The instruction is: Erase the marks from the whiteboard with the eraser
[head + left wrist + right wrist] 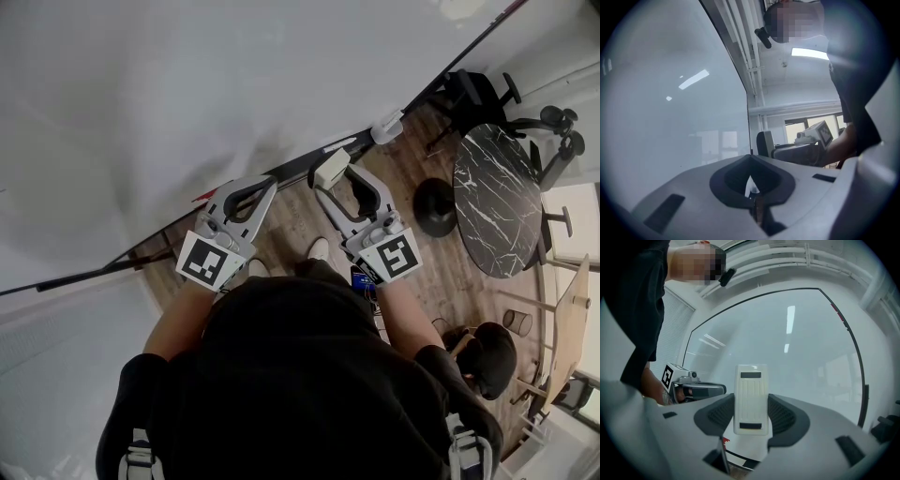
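Observation:
The whiteboard (187, 103) fills the upper left of the head view, and I see no marks on its white surface. My right gripper (331, 173) is shut on the white eraser (329, 166) close to the board's lower edge. In the right gripper view the ribbed eraser (750, 399) stands upright between the jaws, with the whiteboard (797, 343) behind it. My left gripper (269, 186) is shut on nothing, just left of the right one. In its own view the left gripper (751, 190) points along the whiteboard (670, 117).
A ledge (281, 169) runs along the board's lower edge and carries a white block (386, 127) and something red (202, 197). A black marble round table (497, 202), black chairs (478, 94) and a round black base (436, 206) stand on the wood floor at right.

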{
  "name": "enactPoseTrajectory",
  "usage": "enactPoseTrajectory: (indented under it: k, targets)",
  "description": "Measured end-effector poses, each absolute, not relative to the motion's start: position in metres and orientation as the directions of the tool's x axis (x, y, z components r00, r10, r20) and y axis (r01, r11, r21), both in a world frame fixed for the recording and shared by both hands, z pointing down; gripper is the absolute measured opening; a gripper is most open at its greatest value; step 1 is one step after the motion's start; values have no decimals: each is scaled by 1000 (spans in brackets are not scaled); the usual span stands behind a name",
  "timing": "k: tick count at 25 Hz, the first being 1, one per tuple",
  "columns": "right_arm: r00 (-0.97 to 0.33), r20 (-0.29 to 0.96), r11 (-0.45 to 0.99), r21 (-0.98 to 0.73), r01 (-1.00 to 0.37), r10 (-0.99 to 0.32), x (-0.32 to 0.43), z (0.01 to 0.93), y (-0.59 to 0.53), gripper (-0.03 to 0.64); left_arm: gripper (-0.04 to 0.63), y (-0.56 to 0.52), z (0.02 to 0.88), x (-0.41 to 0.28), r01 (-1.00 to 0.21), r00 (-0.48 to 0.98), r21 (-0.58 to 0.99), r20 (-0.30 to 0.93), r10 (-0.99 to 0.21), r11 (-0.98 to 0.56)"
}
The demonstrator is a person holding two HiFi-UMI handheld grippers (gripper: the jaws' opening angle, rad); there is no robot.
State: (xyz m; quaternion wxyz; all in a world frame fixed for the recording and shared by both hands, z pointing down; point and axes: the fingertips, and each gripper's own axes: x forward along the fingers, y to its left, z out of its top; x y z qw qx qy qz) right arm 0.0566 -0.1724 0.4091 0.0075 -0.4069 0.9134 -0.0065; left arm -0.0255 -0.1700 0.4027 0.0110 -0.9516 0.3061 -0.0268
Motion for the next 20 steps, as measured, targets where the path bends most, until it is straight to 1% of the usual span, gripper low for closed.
enactPoseTrajectory:
  k: [6, 14, 20]
  targets:
    - [-649, -2, 649, -4, -760, -760, 58, 410, -174, 220, 3, -170, 407, -28, -587, 808, -32, 50, -587, -809]
    - [-658, -15, 658, 12, -753, -753, 59, 410, -173, 221, 3, -169, 409, -29, -583, 810, -27, 55, -584, -812]
    - [-650, -12, 651, -4, -759, -759, 57, 406, -173, 221, 3, -167, 406, -30, -577, 814, -32, 57, -577, -816]
